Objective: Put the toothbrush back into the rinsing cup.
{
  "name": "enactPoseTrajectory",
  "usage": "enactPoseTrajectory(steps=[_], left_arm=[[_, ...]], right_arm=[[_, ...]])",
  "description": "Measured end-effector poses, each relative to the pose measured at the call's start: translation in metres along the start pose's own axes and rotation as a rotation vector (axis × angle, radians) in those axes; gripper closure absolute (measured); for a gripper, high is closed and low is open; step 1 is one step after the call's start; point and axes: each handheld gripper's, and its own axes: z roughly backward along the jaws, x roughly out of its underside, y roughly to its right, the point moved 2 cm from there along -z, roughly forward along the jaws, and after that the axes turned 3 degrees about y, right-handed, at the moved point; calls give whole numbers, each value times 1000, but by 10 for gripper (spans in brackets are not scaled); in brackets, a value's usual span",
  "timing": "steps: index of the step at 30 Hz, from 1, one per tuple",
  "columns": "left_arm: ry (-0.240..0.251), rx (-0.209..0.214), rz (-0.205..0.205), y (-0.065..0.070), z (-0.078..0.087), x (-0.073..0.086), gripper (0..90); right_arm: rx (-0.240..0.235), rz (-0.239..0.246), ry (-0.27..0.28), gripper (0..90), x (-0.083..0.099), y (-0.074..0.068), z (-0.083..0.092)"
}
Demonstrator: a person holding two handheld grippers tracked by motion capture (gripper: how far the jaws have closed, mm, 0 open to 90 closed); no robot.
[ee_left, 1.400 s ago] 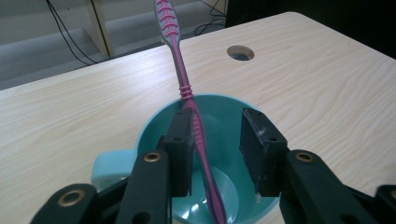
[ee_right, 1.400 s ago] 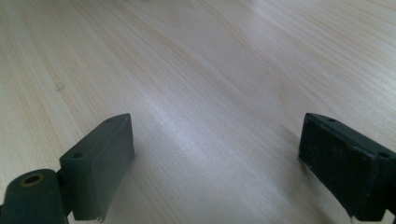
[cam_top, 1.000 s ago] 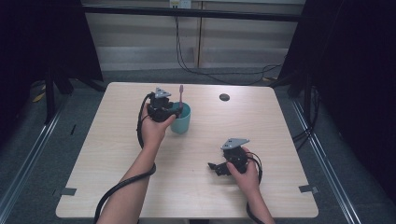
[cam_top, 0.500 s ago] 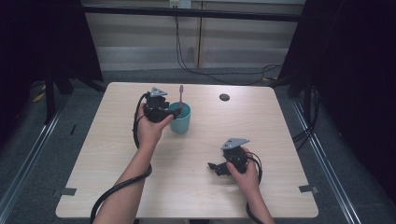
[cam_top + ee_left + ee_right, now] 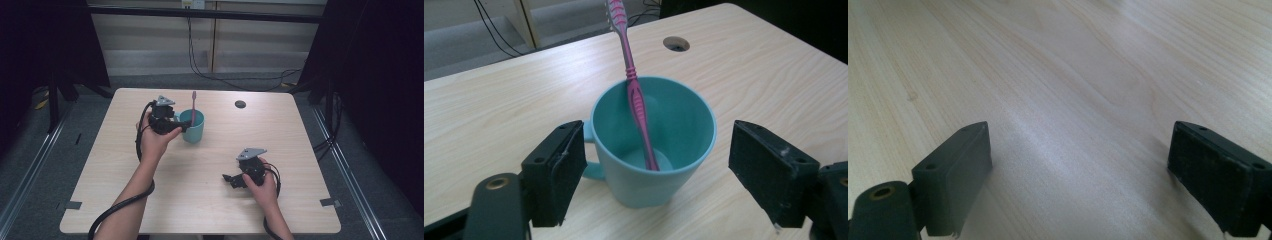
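Looking down from the high view, the left gripper [image 5: 183,127] sits against the mug [image 5: 193,126] at the table's [image 5: 300,150] back left; the right gripper [image 5: 229,179] rests low, well apart.

Its own view shows the left jaws spread wide around the mug, gripping nothing. Closing off-centre could catch the handle [image 5: 591,162] and tip it. The toothbrush [image 5: 633,82] stands inside, long axis nearly upright, leaning away.

Right gripper view: jaws wide apart over bare wood, empty.
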Motion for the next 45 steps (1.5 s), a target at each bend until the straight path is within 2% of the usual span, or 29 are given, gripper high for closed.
enactPoseTrajectory(steps=[3,11,13,21,32,33,37,39,40,45], left_arm=[[-17,9,0,1,1,4,180],[-43,58,-6,2,6,13,182],[-52,65,-17,2,7,14,180],[-65,94,-18,3,12,22,187],[-81,111,-36,4,16,30,191],[-76,112,-23,5,16,30,191],[-91,128,-44,7,17,32,193],[-82,133,-34,9,18,33,195],[-90,138,-48,8,18,34,196],[-101,152,-51,10,18,40,198]], right_arm=[[0,0,0,98,0,0,0],[0,0,0,98,0,0,0],[0,0,0,97,0,0,0],[0,0,0,97,0,0,0],[-2,3,0,97,0,0,0],[-2,3,-1,97,0,0,0],[-3,4,-1,97,0,0,0],[-3,3,-1,98,0,0,0],[-3,3,0,97,0,0,0],[-3,3,-1,97,0,0,0]])
